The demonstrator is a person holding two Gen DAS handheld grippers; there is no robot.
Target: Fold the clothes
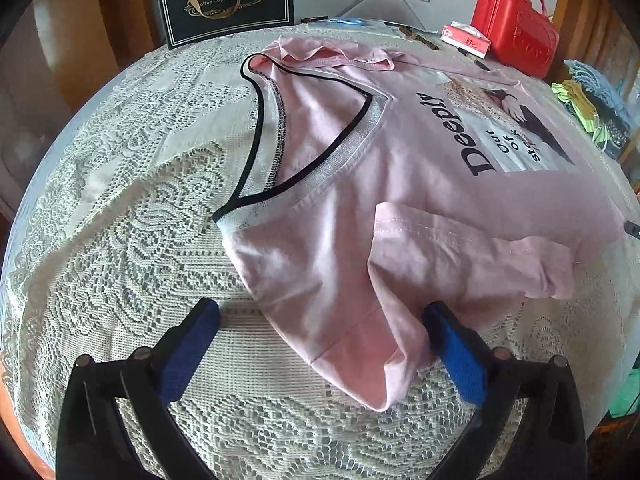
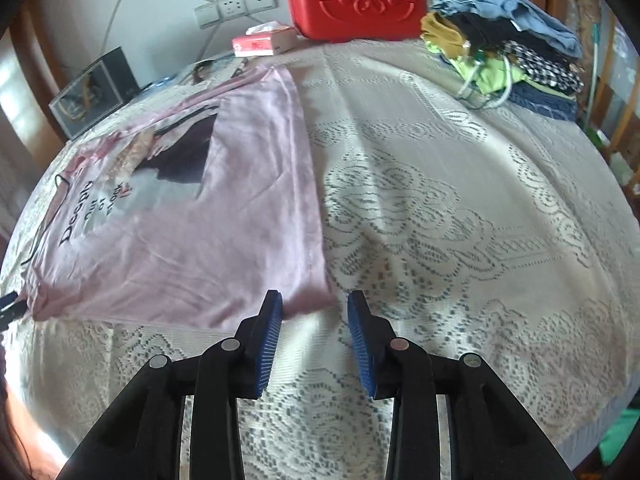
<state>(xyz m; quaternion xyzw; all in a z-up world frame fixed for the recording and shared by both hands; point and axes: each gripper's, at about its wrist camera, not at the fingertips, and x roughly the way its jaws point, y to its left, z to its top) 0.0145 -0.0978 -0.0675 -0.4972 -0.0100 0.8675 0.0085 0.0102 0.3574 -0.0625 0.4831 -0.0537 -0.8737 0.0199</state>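
The soft, limp pink T-shirt point(image 1: 400, 208) is best pinched at its lower-centre sleeve fold, between the wide left gripper point(image 1: 320, 320); the right gripper point(image 2: 314, 300) is seen narrowly parted, empty.

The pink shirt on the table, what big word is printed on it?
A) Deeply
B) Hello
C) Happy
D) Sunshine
A: the pink shirt lies spread on the lace tablecloth, and the large black letters beside its picture print spell "Deeply".
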